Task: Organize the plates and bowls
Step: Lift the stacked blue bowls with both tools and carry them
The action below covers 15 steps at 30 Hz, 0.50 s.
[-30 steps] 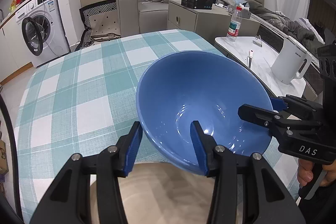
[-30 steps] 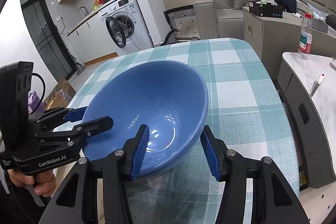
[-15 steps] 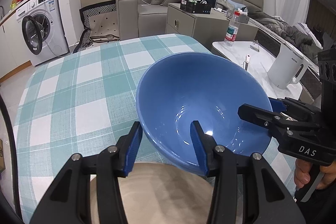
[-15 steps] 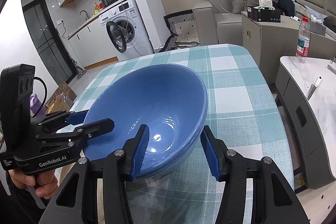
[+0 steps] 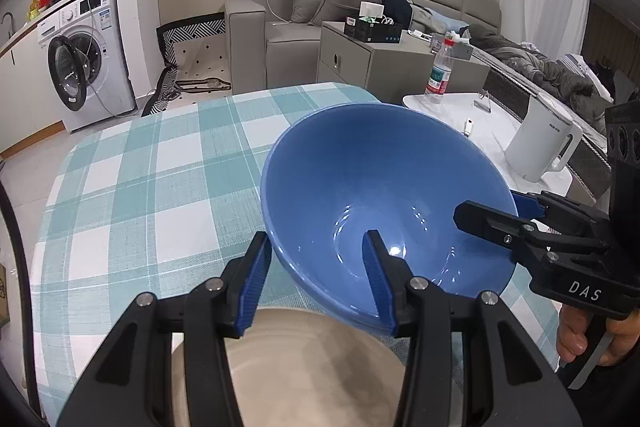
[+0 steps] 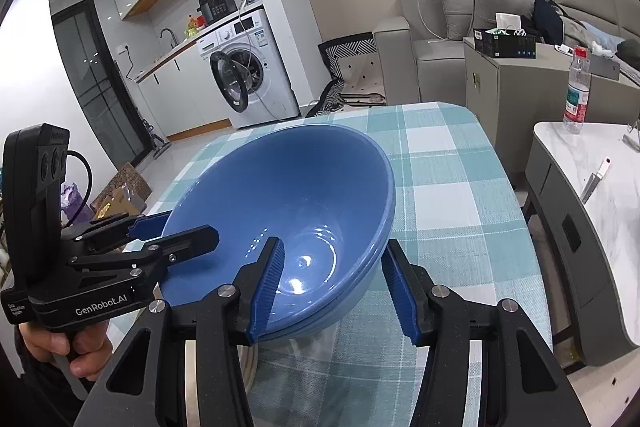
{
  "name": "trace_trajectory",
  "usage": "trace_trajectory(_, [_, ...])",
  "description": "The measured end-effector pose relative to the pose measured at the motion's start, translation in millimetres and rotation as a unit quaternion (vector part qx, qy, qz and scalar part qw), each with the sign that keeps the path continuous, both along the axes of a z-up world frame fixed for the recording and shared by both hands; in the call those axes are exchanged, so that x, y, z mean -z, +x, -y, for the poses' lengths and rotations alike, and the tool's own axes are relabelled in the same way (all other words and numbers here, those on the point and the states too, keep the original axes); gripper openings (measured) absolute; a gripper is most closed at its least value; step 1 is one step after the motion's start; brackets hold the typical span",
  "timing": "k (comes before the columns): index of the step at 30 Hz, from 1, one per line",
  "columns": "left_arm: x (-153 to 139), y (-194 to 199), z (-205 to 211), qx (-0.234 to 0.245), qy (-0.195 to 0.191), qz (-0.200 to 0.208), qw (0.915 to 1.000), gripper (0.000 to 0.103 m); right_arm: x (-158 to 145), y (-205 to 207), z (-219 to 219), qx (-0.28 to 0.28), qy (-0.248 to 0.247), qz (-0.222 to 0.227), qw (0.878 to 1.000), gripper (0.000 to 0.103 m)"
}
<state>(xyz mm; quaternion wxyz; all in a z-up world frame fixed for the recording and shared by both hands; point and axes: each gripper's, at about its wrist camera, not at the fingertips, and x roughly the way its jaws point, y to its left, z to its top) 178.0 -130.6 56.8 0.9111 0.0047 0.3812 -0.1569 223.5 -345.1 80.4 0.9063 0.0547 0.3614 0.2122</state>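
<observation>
A large blue bowl (image 5: pixel 384 187) hangs tilted above the checked tablecloth, held by both grippers at its rim. My left gripper (image 5: pixel 316 247) is shut on the near rim, one finger inside the bowl and one outside. My right gripper (image 6: pixel 332 247) grips the opposite side of the blue bowl (image 6: pixel 288 195) the same way. Each gripper shows in the other's view: the right gripper (image 5: pixel 488 205) and the left gripper (image 6: pixel 184 227). A beige plate (image 5: pixel 312 367) lies on the table right under the bowl, partly hidden by my fingers.
The table with its teal-and-white checked cloth (image 5: pixel 152 187) stretches away beyond the bowl. To the right stands a white marble side table (image 5: pixel 492 131) with a kettle (image 5: pixel 540 139) and a water bottle (image 5: pixel 438 71). A washing machine (image 6: pixel 244 75) and a sofa are further back.
Both grippers have risen a little with the blue bowl between them, so it hangs higher over the beige plate. The grips look the same.
</observation>
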Motion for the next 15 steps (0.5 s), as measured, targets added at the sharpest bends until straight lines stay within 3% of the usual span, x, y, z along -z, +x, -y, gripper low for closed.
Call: trace_trajectory(15, [-17.1, -17.7, -17.2, -0.022, -0.01, 0.019, 0.9995, 0.046, -22.5, -21.3, -15.2, -0.021, 0.006, 0.026, 0.999, 0.053])
